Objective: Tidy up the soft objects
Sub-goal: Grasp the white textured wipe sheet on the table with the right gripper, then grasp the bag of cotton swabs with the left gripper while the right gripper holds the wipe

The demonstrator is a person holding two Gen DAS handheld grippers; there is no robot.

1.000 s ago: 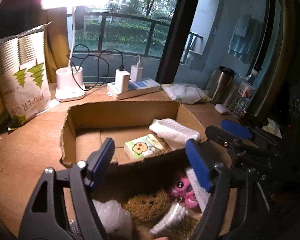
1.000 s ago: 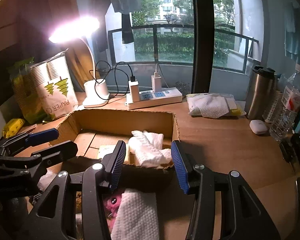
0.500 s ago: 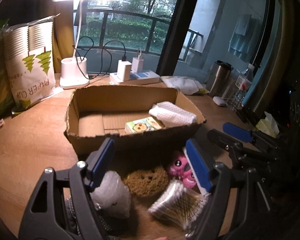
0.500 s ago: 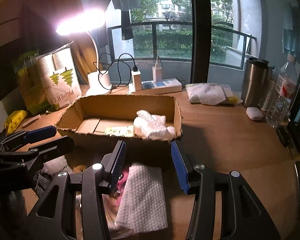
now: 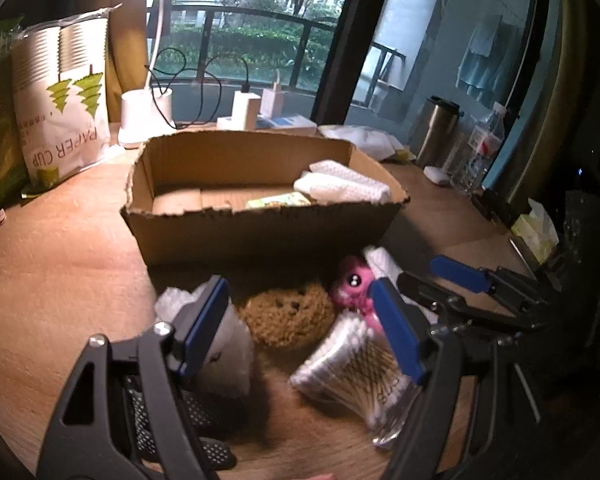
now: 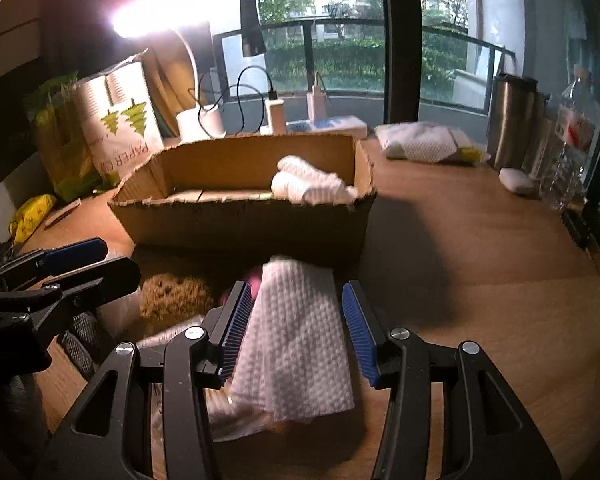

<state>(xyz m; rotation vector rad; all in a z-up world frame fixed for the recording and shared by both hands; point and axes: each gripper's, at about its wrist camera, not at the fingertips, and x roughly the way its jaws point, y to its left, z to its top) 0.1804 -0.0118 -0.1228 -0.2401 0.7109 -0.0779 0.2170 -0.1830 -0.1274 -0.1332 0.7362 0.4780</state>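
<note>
Both tongs over the pile of soft items in front of the cardboard box [image 5: 260, 236] on the counter [image 6: 480, 280]. Box already holds a rolled white cloth [image 6: 308, 186] and a small printed pack [image 5: 280, 200], so sorting is partly done.

Left tongs [image 5: 300, 320]: spread, nothing pinched. Between and beyond the pads: brown sponge [image 5: 288, 316]. Clear crinkled bag [image 5: 224, 344] just beside the left pad; pack of cotton swabs [image 5: 352, 368] by the right pad; pink plush toy [image 5: 354, 286] behind it, near the box wall.

Right tongs [image 6: 296, 332]: spread, straddling the white folded cloth [image 6: 296, 340], which lies flat on the counter. Left pad looks to be at the cloth's edge; right pad stands clear. Not gripped.

Step in hand, as I judge it: approach to pick, one item per hand.

Next move calls for:
- right: lower onto the cloth, close across its width; it will bunch, so take it deep.
- left: centre on the sponge, keep pads off bag and swabs.
- then lift both over the near box wall.
</note>
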